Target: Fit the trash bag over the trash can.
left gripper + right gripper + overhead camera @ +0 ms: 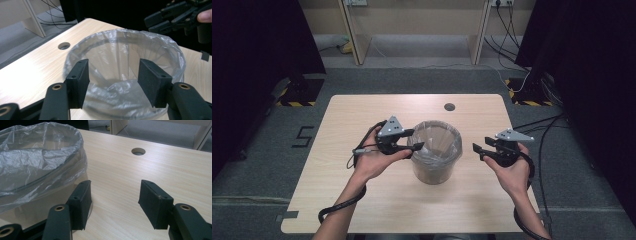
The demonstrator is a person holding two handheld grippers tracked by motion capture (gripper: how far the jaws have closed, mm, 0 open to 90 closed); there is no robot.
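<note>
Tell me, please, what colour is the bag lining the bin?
The bag is clear, see-through plastic; the left gripper view shows it best.

Big bin [435, 159] with plastic bag [125, 50] in the middle of the bench [362, 115], blocking the way between both hand-held grippers. Open room all around it.

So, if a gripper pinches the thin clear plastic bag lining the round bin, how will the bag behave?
The thin clear plastic bag looks crinkled and filmy, so probably floppy and light. Its glossy film may slip between the left gripper jaws. Pulled, it would likely lift away from the round bin.
</note>
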